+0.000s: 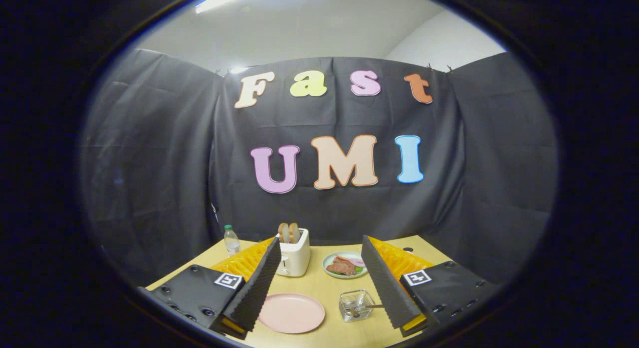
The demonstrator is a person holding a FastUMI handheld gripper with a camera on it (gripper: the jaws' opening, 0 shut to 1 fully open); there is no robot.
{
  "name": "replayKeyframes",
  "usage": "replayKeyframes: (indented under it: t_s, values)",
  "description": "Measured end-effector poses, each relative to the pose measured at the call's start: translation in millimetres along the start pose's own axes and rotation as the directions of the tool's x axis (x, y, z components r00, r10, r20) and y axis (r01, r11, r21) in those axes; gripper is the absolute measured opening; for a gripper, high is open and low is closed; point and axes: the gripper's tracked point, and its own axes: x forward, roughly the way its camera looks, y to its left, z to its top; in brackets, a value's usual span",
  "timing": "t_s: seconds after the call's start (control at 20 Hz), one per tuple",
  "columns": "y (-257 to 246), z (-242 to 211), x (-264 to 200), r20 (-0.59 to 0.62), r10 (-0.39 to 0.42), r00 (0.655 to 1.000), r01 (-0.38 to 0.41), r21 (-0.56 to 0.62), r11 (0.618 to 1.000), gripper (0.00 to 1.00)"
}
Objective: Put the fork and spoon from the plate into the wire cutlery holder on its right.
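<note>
Cutlery, a fork or spoon by its thin metal handle (372, 305), lies in the wire cutlery holder (355, 305), with the handle sticking out to the right toward the right finger; which of the two pieces it is cannot be told at this size. The holder sits on the yellow table (319, 288), just right of the pink plate (291, 312), whose surface is bare. Both plate and holder lie near, between the two fingers of the gripper (324, 325), which is spread wide and grips nothing. The left finger's tip (234, 323) is just beside the plate's left rim, and the right finger's tip (412, 324) is near the holder's right side.

Farther back stands a white toaster (293, 256) with two slices of bread (288, 232) upright in its slots. To its left, at the far left corner of the table, stands a small clear bottle (231, 239) with a green cap. To the toaster's right sits a pale green dish (344, 264) holding slices of meat and a bit of green. Black cloth (150, 163) walls the booth behind the table.
</note>
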Motion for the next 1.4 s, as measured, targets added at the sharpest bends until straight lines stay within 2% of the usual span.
replayKeyframes:
  t_s: [0.4,0.95,1.4]
  values:
    - [-4.7,2.4,-5.6,0.008,0.009,1.000,-0.009,0.022,1.000,1.00]
    - [-62.7,2.8,2.3,0.008,0.005,1.000,-0.005,0.039,0.999,1.00]
    - [-106.2,4.5,1.4,0.017,0.076,0.997,-0.076,0.015,0.997,1.00]
